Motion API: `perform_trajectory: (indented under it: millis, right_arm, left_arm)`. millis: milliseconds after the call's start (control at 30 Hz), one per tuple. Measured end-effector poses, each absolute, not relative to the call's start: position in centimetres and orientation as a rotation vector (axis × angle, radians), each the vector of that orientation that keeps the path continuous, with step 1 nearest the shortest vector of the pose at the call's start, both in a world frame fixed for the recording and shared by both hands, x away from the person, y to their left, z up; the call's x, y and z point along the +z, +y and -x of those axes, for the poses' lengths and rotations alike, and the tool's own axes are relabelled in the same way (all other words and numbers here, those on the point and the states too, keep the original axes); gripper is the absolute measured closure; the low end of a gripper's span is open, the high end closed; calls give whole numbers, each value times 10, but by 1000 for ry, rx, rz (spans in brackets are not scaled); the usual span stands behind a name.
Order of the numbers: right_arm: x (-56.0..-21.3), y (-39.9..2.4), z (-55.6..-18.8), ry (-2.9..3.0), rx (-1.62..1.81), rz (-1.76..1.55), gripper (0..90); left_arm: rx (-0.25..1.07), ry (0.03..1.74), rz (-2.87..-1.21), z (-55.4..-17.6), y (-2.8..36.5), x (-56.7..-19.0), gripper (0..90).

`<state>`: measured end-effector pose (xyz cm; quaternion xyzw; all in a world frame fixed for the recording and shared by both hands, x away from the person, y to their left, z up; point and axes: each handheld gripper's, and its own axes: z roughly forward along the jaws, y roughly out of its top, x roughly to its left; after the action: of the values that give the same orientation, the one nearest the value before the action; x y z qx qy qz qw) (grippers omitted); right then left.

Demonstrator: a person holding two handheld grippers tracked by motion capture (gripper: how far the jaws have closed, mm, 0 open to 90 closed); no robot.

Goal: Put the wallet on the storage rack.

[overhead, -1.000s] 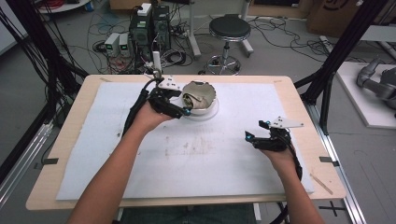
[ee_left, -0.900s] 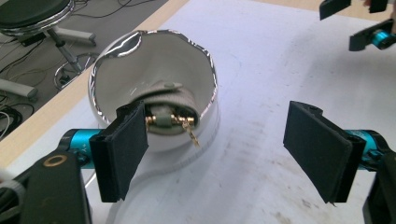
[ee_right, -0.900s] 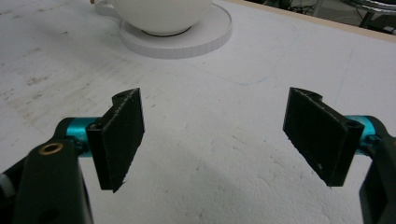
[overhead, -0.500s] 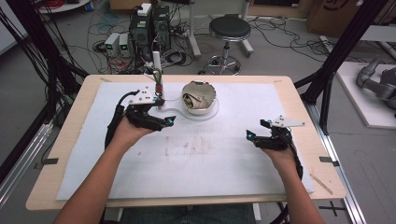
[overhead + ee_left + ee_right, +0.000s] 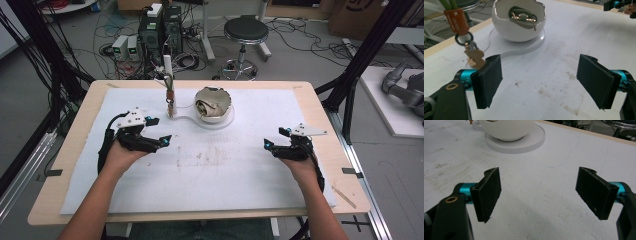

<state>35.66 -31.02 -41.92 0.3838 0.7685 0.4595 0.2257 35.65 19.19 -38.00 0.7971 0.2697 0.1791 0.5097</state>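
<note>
A white egg-shaped bowl (image 5: 212,105) stands on a round white base (image 5: 222,122) at the back middle of the mat. In the left gripper view the bowl (image 5: 519,30) holds a dark green item with gold metal parts (image 5: 522,16). Left of the bowl, keys (image 5: 475,56) hang from an orange tag (image 5: 457,21) on a white post (image 5: 168,67). My left gripper (image 5: 161,130) sits left of the bowl and apart from it. Its jaws have just been opening, and nothing is between them (image 5: 539,82). My right gripper (image 5: 275,138) rests open and empty at the right (image 5: 539,195).
A white foam mat (image 5: 225,175) covers most of the wooden table (image 5: 320,100). Behind the table stand a stool (image 5: 245,30), computer boxes (image 5: 160,27) and loose cables. Black frame struts (image 5: 360,60) rise at both sides.
My left hand has drawn back from the bowl, moving left, toward the person and lower. Its jaws stand a little wider. The right hand has not moved.
</note>
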Motion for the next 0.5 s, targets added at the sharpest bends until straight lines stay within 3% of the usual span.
perform_trajectory:
  millis: [500]
  right_arm:
    - [-418,-310,-353,2108,1249,-1048,210]
  left_arm:
    - [422,709,-1880,-342,225,-412,199]
